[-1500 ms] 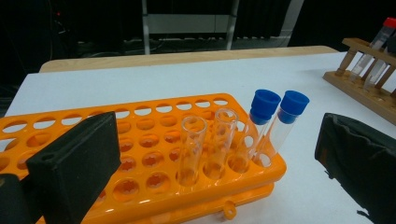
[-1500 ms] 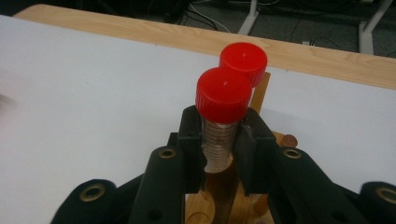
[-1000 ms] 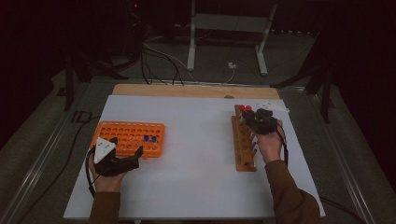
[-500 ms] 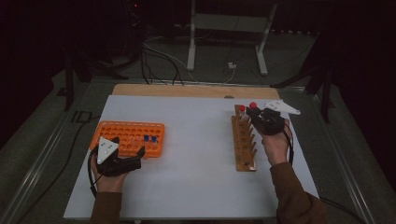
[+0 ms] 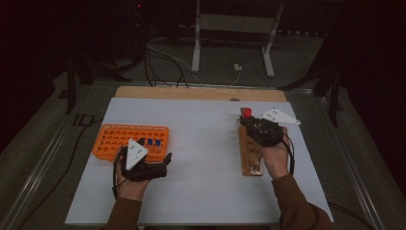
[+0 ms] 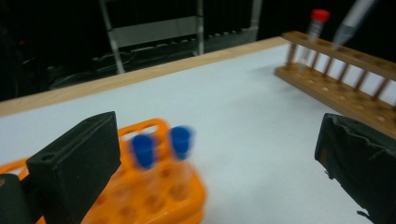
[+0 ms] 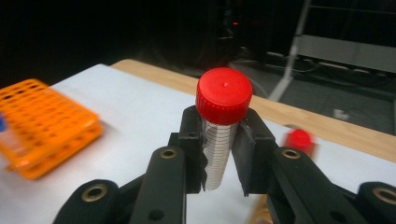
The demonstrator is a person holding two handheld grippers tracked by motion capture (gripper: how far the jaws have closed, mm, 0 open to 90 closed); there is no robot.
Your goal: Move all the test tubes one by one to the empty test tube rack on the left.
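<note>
On the left of the white table top (image 5: 201,158), the orange plastic tube rack with its grid of round holes (image 5: 125,139) lies flat, and two clear tubes with blue caps (image 6: 161,142) stand side by side in holes near its right end. Just in front of that rack, the left gripper (image 5: 160,163) is held low over the table in the person's left hand (image 5: 129,184); in the left gripper view its two black jaws stand wide apart with nothing between them, released, and the blue-capped tubes show just beyond the left jaw. Across the bare middle of the table, well apart from the orange rack, the long brown wooden tube rack (image 5: 250,153) lies with its length running away from the person. Above its far end, the right gripper (image 7: 223,163) is clenched on a clear graduated tube with a red screw cap (image 7: 223,121): the pads press its sides just below the cap, and the tube stands upright. A second red-capped tube (image 7: 299,141) shows blurred behind the right jaw, at the wooden rack.
</note>
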